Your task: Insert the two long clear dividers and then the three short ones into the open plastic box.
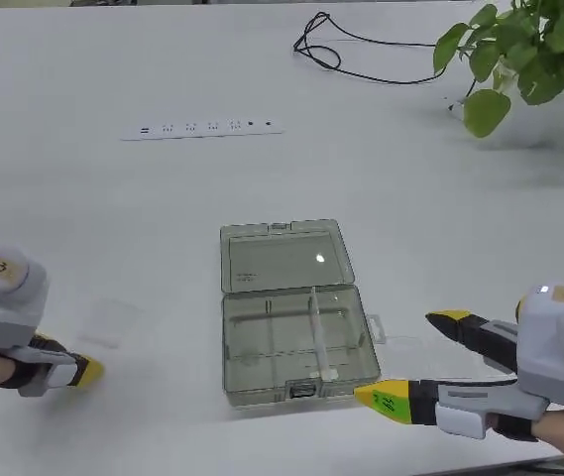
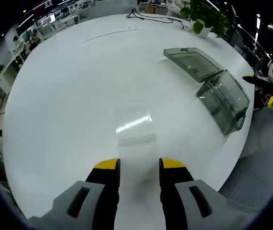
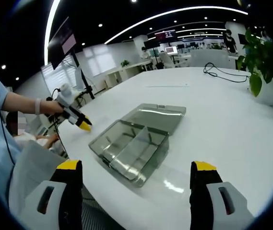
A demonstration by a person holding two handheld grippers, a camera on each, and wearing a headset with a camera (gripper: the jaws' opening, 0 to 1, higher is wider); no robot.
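Note:
The open smoky plastic box (image 1: 245,347) lies at the table's middle, its lid (image 1: 283,256) folded back flat. A clear divider (image 1: 318,332) stands inside the tray, running front to back. Clear divider pieces (image 1: 108,319) lie on the table left of the box; in the left gripper view they (image 2: 135,125) sit just beyond the jaws. My left gripper (image 2: 140,165) is open by a narrow gap and holds nothing. My right gripper (image 1: 412,359) is wide open near the box's right front corner, over faint clear pieces (image 1: 415,345). The box (image 3: 131,148) lies ahead of the right jaws.
A white power strip (image 1: 202,127) lies far behind the box. A black cable (image 1: 361,55) and a potted plant (image 1: 529,50) occupy the far right. The table's near edge runs just under both grippers. A seated person shows at the left of the right gripper view.

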